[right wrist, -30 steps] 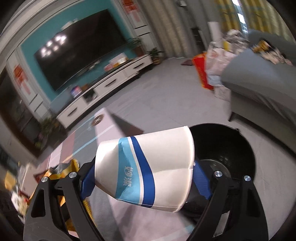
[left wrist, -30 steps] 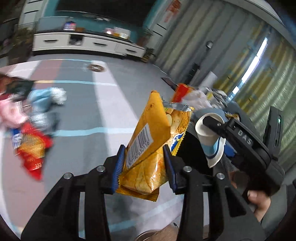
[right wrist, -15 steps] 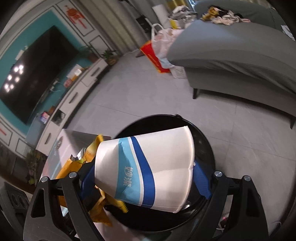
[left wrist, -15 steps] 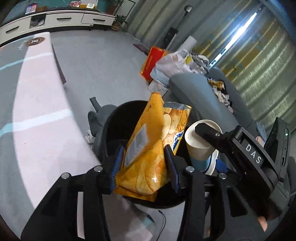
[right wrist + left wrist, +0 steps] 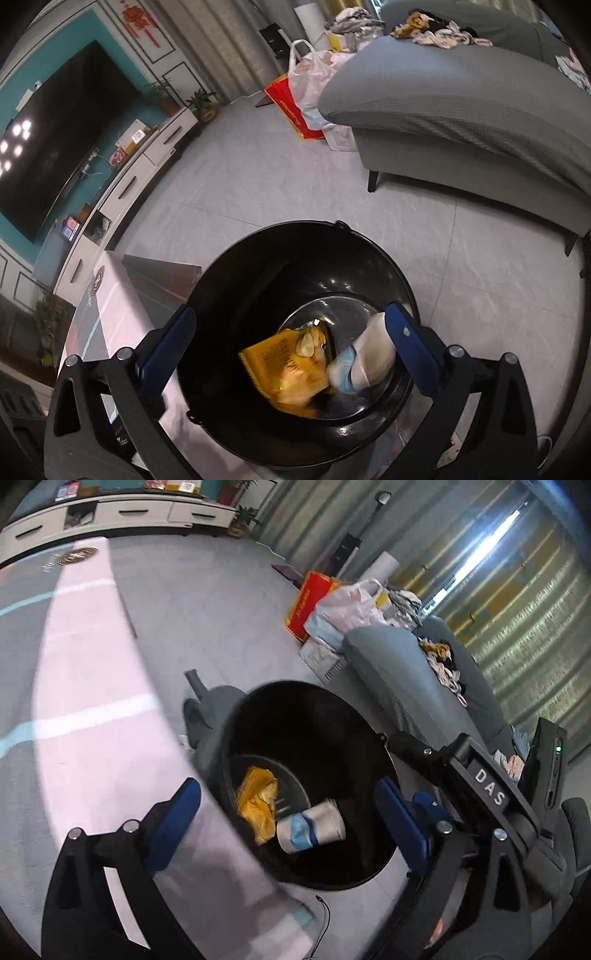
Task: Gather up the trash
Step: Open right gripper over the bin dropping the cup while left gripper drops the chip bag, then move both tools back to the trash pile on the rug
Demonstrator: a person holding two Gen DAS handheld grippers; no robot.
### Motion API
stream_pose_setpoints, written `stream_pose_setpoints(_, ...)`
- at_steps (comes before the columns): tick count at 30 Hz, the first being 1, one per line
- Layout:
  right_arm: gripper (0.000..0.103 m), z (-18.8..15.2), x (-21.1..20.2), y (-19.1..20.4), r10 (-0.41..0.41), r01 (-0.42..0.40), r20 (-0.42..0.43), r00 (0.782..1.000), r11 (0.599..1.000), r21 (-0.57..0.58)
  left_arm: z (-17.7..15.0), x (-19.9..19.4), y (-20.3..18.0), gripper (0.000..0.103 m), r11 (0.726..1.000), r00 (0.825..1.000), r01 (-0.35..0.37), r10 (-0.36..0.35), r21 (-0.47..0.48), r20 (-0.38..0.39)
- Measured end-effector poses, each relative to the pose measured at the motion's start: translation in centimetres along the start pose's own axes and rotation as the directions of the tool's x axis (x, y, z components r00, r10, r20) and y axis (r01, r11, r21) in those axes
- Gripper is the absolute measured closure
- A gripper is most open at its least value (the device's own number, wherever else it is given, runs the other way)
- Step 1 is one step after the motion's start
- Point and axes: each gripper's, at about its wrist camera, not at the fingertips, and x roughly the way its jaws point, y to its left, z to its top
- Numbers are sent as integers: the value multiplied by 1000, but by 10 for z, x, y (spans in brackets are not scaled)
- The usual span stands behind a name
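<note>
Chip bag (image 5: 288, 373), apparently cup (image 5: 364, 360) — binned

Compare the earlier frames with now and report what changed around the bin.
Both jaws have just been opening with nothing between them: the left gripper let go of the yellow chip bag, the right gripper the paper cup. Both now lie in the black bin. The sofa is unchanged.

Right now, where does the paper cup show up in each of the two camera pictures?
Left wrist view: the paper cup lies at the bottom of the black bin, lower centre.
Right wrist view: the paper cup sits lower right, beside the right tongs' finger.
Shared landmark: the yellow chip bag beside it.
</note>
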Motion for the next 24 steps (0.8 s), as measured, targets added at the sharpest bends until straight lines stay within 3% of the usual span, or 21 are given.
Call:
stream_pose_setpoints(6,3,-8,-10,39,28,-25,24,999,993,-116,0,-81,41,3,993,986,-106,112,-53,127)
stream_pose_setpoints(10,3,-21,-22,79,92,-80,42,995,971,-226,-6,-151,77,3,968,944,-221,243,-119,224)
stream_pose_setpoints(13,3,-34,-32,112,166,-143,45,985,937,-318,-15,-206,109,3,920,883,-325,377,-217,278)
stream_pose_setpoints(16,3,-54,-42,150,250,-221,17,968,883,-415,-32,-253,143,3,855,811,-415,503,-310,300)
stream_pose_setpoints(19,3,-82,-49,188,329,-304,-45,943,802,-513,-51,-287,175,3,783,734,-493,608,-379,301)
stream_pose_setpoints(22,3,-117,-45,226,367,-384,-154,917,712,-587,-70,-305,217,3,688,657,-574,711,-444,251)
stream_pose_setpoints(24,3,-139,-39,247,379,-431,-223,898,660,-616,-85,-312,239,3,638,615,-593,752,-491,235)
